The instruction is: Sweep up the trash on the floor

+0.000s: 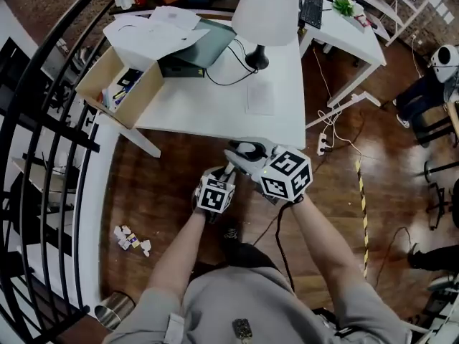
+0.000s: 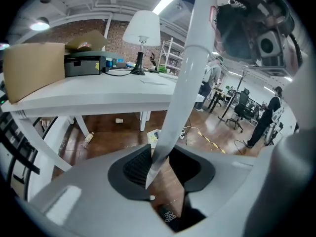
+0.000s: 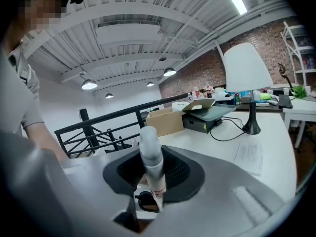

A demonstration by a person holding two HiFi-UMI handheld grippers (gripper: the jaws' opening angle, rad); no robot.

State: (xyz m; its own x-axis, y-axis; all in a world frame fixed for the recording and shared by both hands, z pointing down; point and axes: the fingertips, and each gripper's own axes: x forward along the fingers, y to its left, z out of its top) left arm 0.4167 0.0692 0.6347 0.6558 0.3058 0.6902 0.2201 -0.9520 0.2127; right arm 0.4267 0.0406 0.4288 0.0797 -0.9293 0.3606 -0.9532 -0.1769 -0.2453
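Note:
A small heap of white and brown trash (image 1: pixel 131 239) lies on the wooden floor at the left, by the railing. A long white pole handle (image 2: pixel 185 83) passes between the pads of my left gripper (image 2: pixel 160 164) and runs up toward my right gripper (image 2: pixel 247 28). In the right gripper view, the rounded top end of a white handle (image 3: pixel 150 157) sticks up between the pads of the right gripper (image 3: pixel 153 174). Both grippers are shut on it. From the head view, the left gripper (image 1: pixel 215 192) and right gripper (image 1: pixel 287 172) sit close together in front of me; the pole's lower end is hidden.
A white table (image 1: pixel 215 106) carries a cardboard box (image 1: pixel 118 84), a printer and a lamp (image 1: pixel 265 13). A black railing (image 1: pixel 43 120) lines the left. A metal bin (image 1: pixel 115 310) stands near my left. Cables and striped tape (image 1: pixel 361 192) cross the floor at right. A bottle (image 2: pixel 89 138) lies under the table.

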